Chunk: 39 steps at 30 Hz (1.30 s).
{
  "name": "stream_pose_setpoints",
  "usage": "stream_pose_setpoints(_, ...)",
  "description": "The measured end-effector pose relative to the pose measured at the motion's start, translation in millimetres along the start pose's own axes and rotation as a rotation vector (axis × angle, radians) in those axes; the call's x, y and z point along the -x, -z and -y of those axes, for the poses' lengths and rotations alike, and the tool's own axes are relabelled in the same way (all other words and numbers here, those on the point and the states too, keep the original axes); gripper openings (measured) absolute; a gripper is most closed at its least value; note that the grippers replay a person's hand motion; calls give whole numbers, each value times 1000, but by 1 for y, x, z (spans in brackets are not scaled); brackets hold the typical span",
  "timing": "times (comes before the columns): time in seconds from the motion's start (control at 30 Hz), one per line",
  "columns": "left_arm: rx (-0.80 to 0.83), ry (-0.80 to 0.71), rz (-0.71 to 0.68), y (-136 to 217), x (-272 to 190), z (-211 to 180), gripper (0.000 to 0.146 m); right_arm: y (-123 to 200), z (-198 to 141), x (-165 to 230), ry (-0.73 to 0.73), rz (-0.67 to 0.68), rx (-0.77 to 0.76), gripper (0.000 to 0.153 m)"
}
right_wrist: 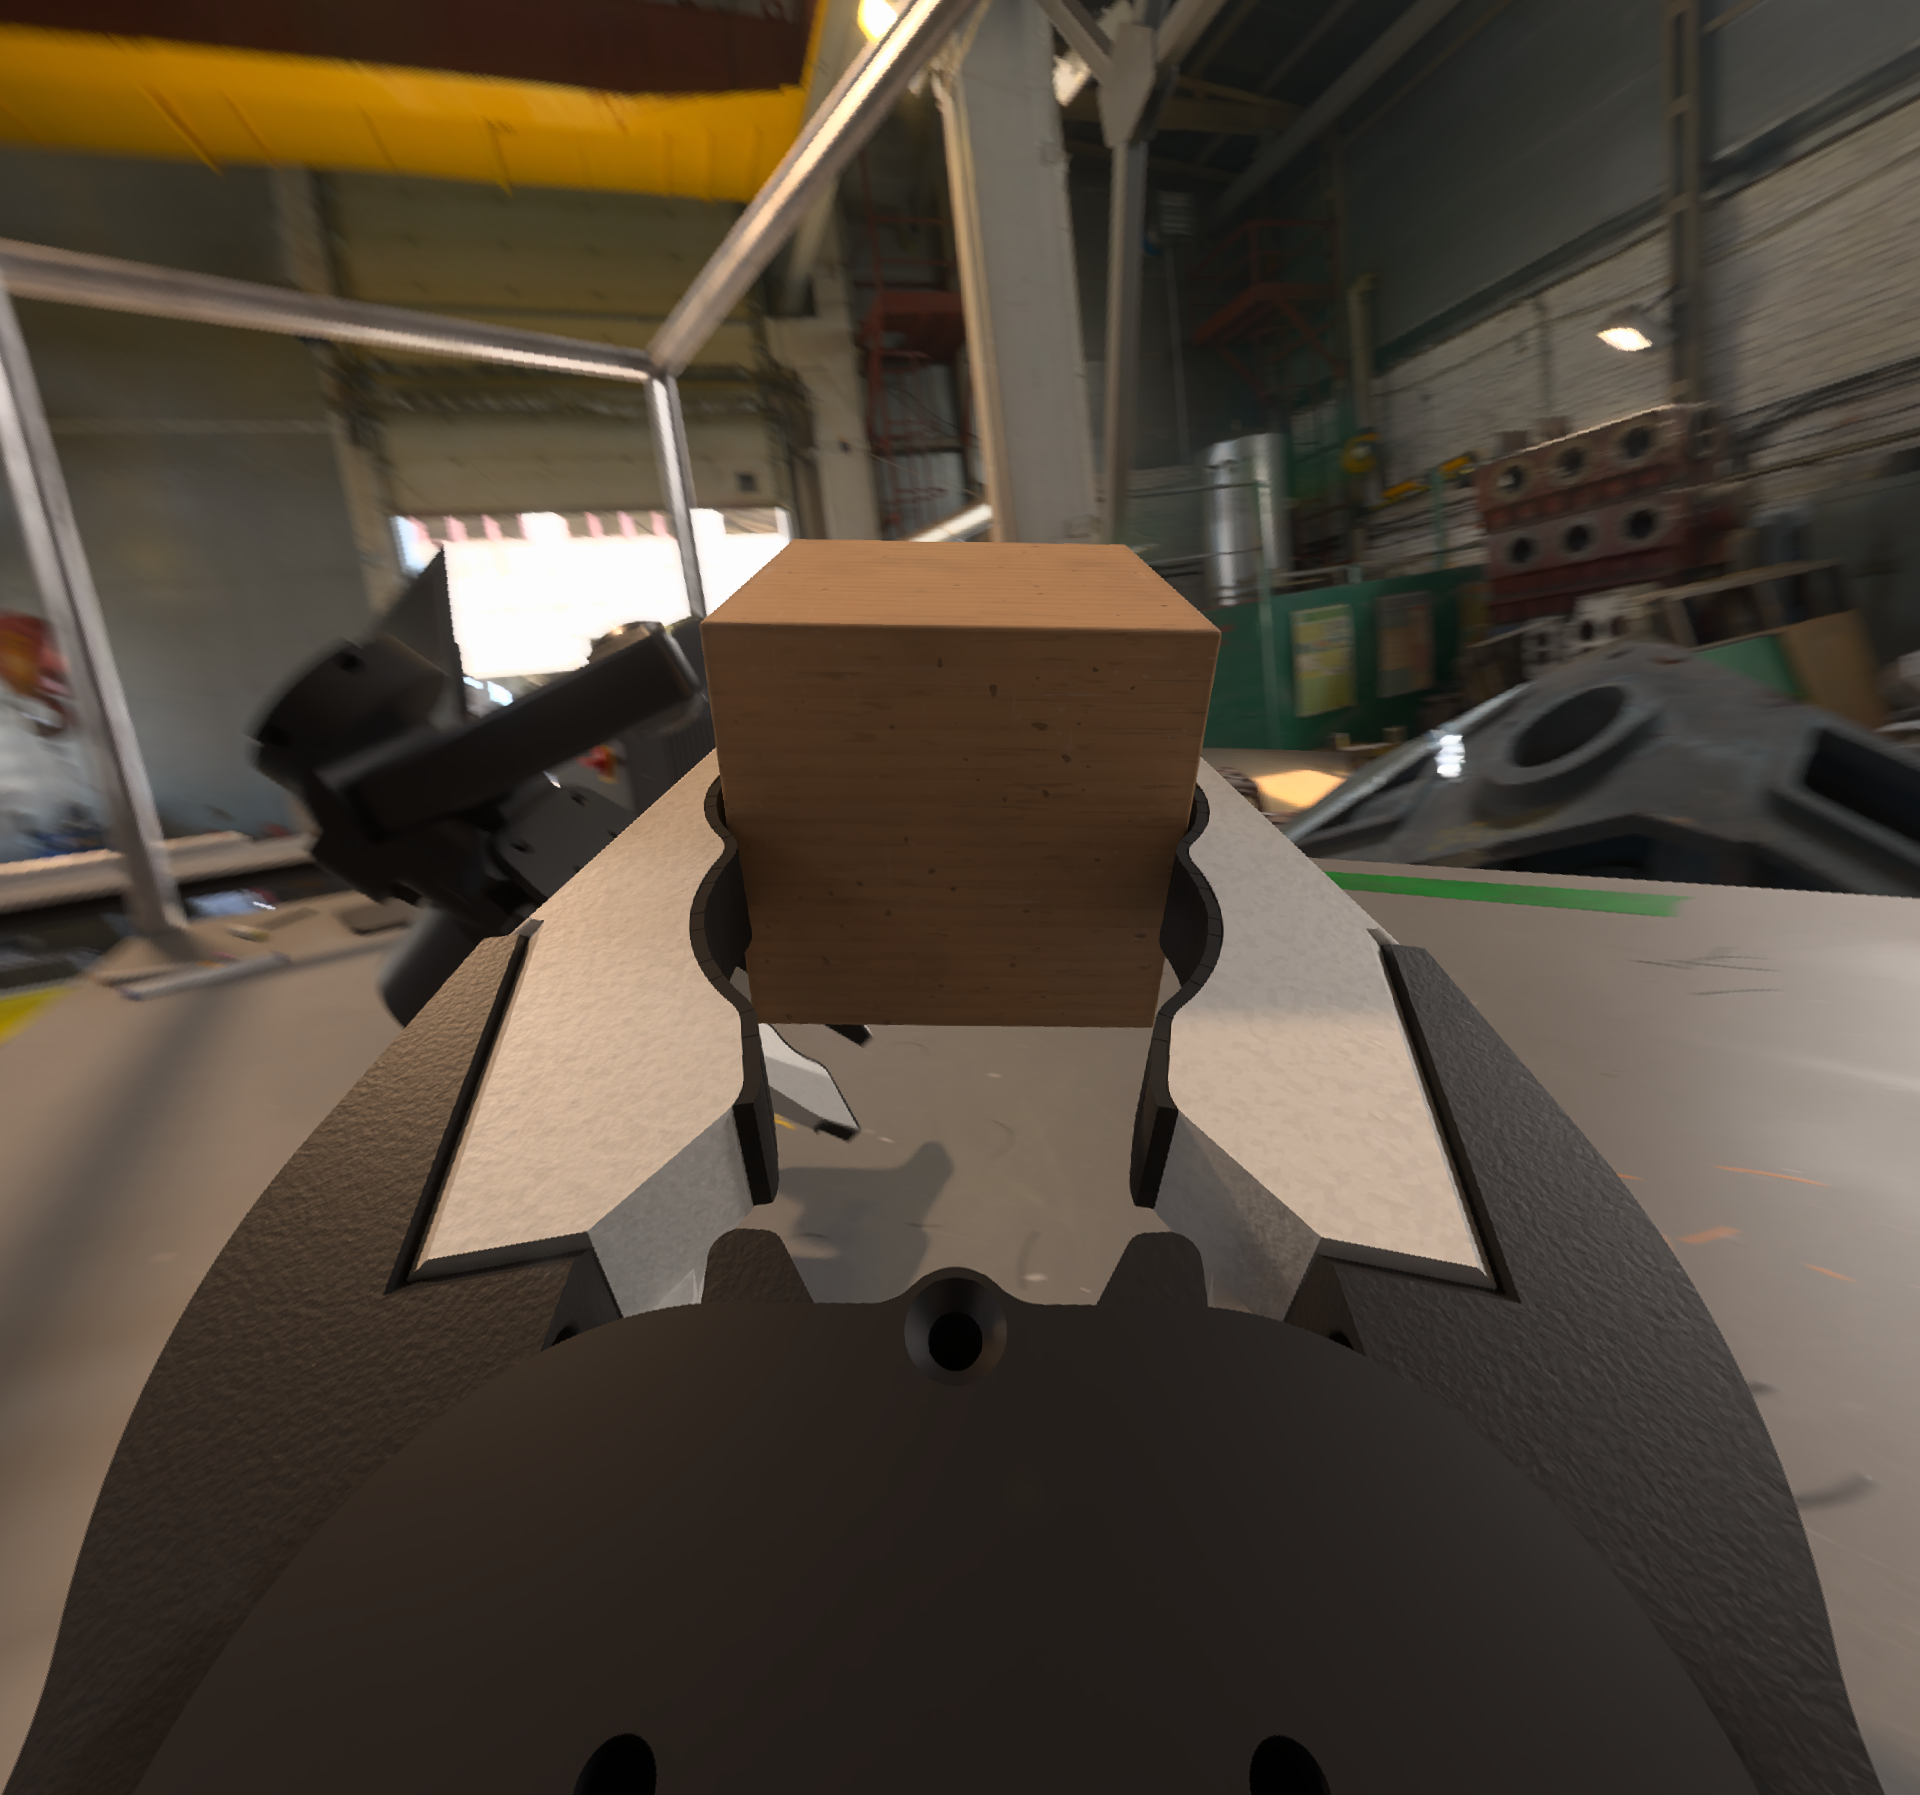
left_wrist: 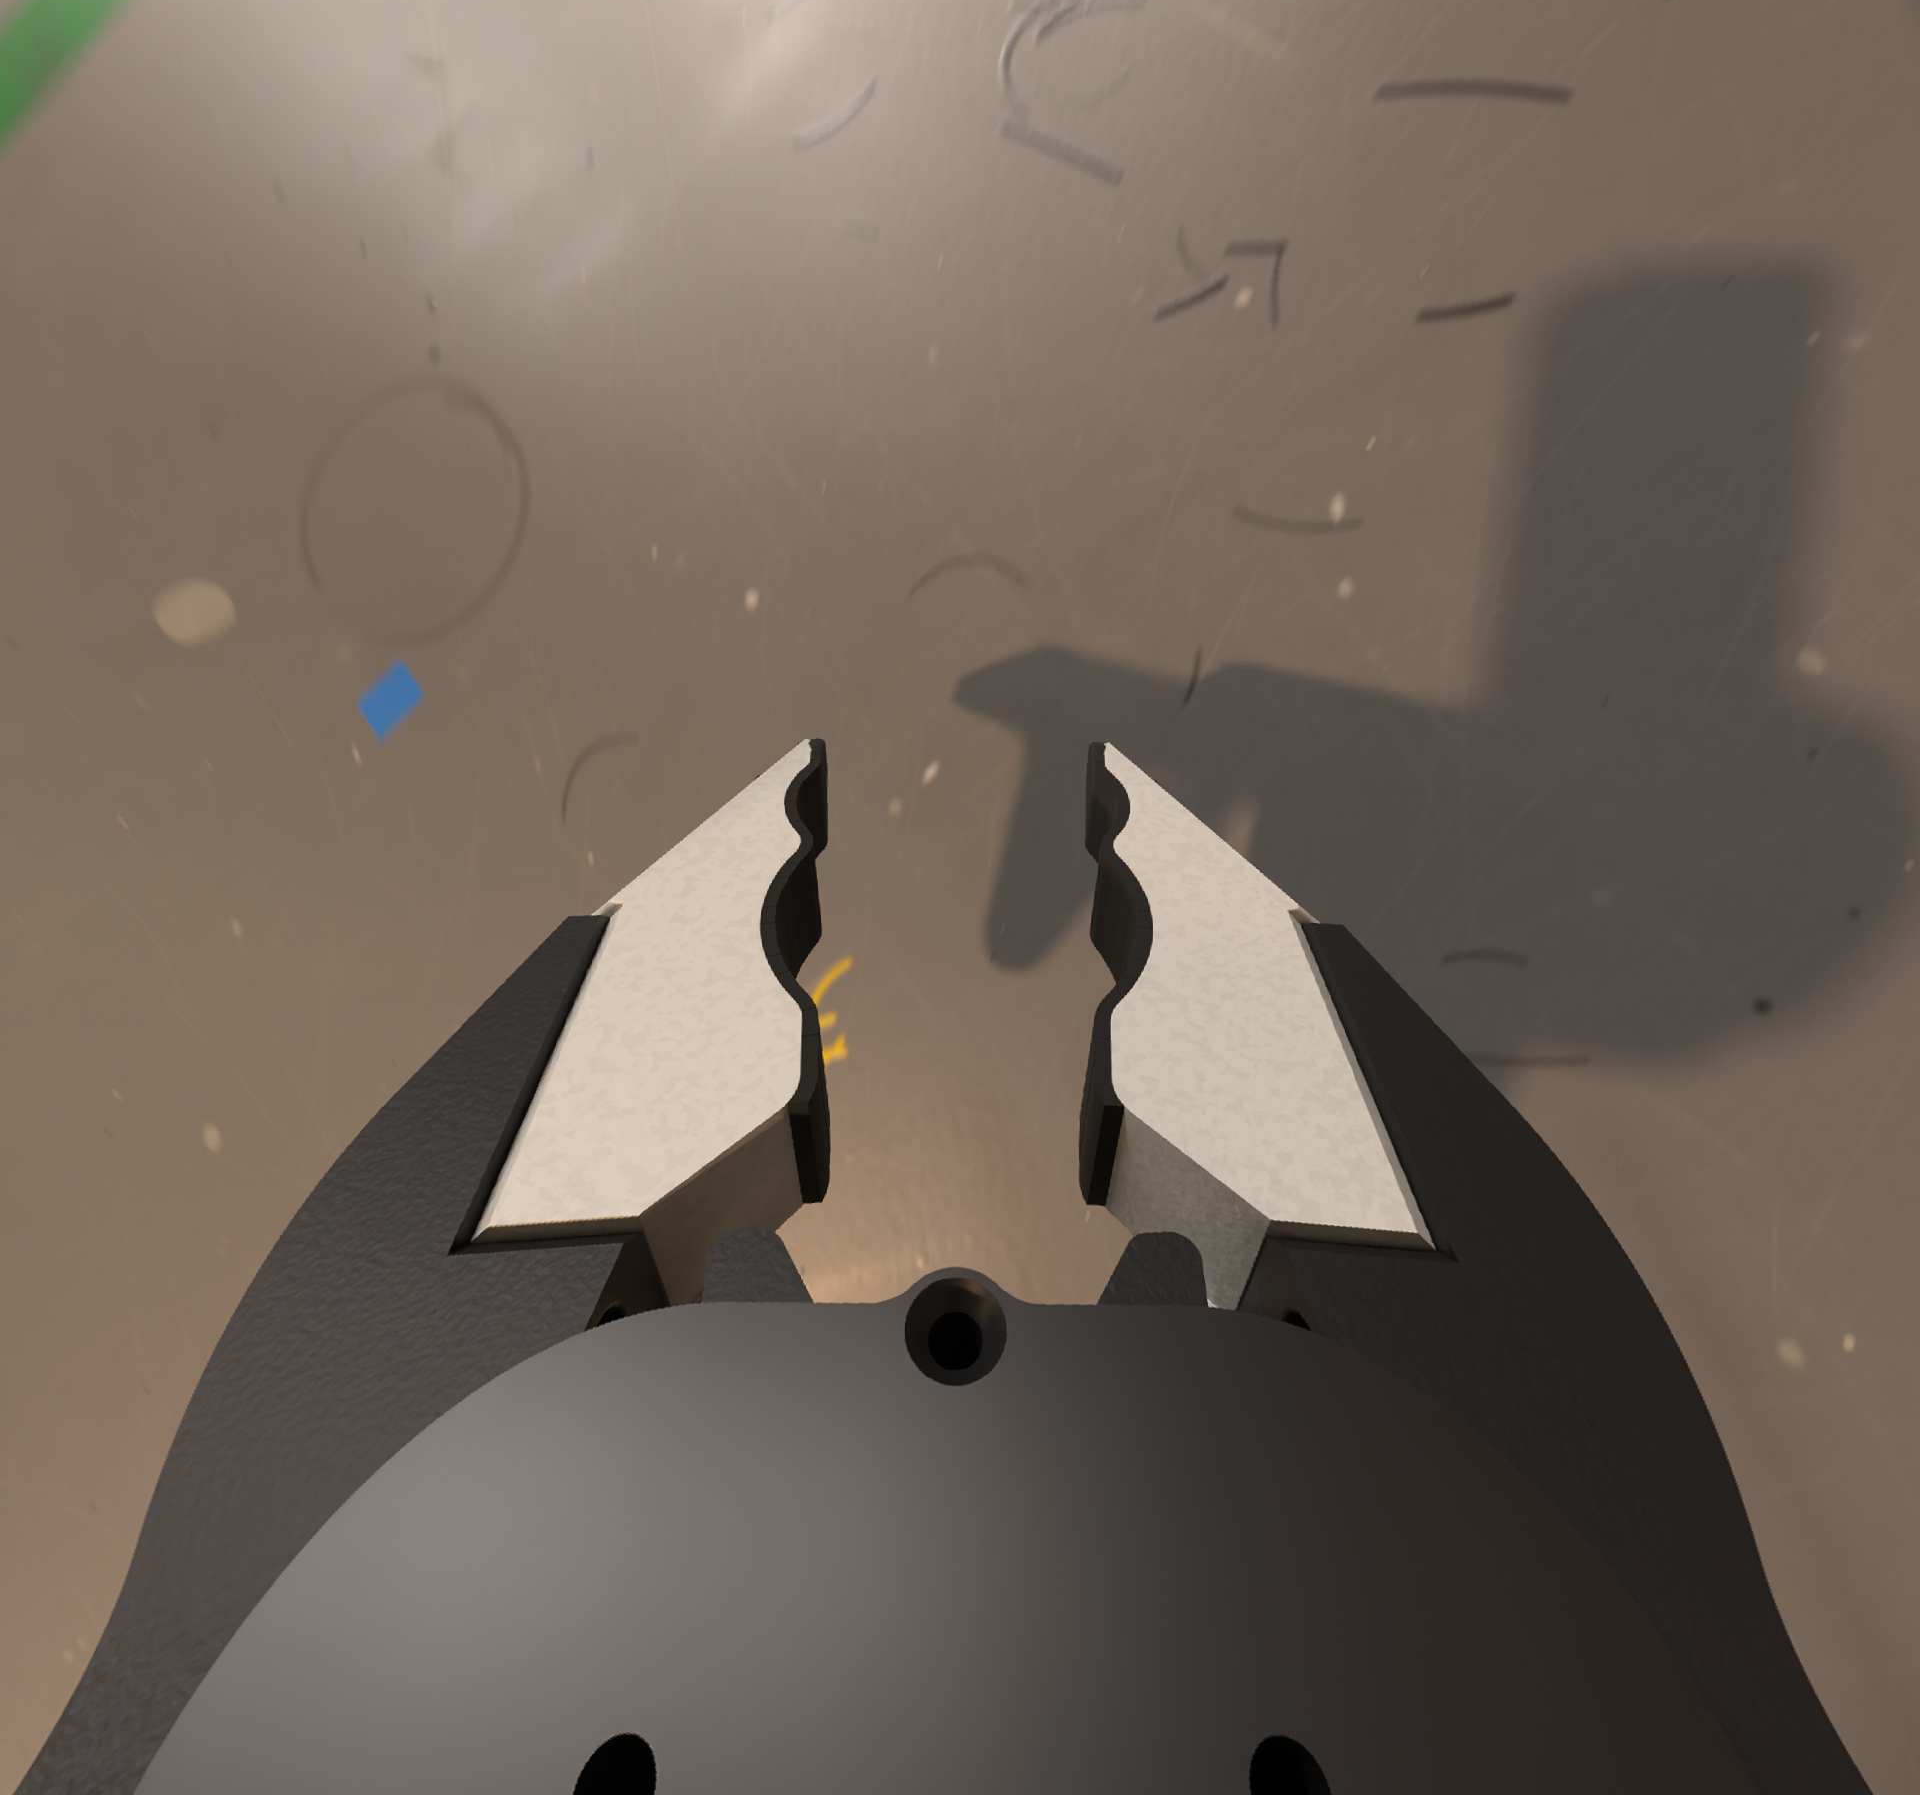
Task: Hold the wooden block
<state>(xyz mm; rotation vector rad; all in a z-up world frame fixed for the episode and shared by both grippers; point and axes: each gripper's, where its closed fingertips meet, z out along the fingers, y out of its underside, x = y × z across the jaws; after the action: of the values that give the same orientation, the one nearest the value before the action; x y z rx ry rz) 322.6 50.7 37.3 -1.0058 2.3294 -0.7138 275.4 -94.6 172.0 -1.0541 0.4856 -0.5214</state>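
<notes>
The wooden block (right_wrist: pixel 956 810), a brown cube, sits between the fingers of my right gripper (right_wrist: pixel 958 795), which is shut on it. The block is upright and held clear above the grey table (right_wrist: pixel 1662 1070). My left gripper (left_wrist: pixel 956 753) is open and empty, pointing down at the bare tabletop (left_wrist: pixel 727 291). It also shows in the right wrist view (right_wrist: pixel 468 789), tilted, behind and left of the block, with one fingertip (right_wrist: pixel 810 1091) showing under the block. The block is not in the left wrist view; only a dark shadow (left_wrist: pixel 1662 498) falls on the table there.
A green tape stripe (left_wrist: pixel 94 10) runs near the table's edge and also shows in the right wrist view (right_wrist: pixel 1507 893). A small blue mark (left_wrist: pixel 392 701) lies on the scratched tabletop. A metal frame (right_wrist: pixel 665 457) stands beyond the table. A factory hall lies behind.
</notes>
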Motion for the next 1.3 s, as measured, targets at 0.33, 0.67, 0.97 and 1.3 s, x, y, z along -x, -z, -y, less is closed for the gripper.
stream_pose_setpoints(0.33, 15, 74, -124, 3, -7, -38, 47, 14, 32, 12, -369, 256, -236, 81)
stream_pose_setpoints(0.67, -22, 82, -176, 10, -18, -33, 37, 7, 18, 8, -214, 137, -146, 81)
stream_pose_setpoints(0.97, 7, 50, -88, -1, -15, -32, 24, -2, -2, 11, -42, 77, -9, 81)
stream_pose_setpoints(1.3, -30, -4, -115, -10, 1, -33, 6, -2, -2, 10, -30, 66, -10, 81)
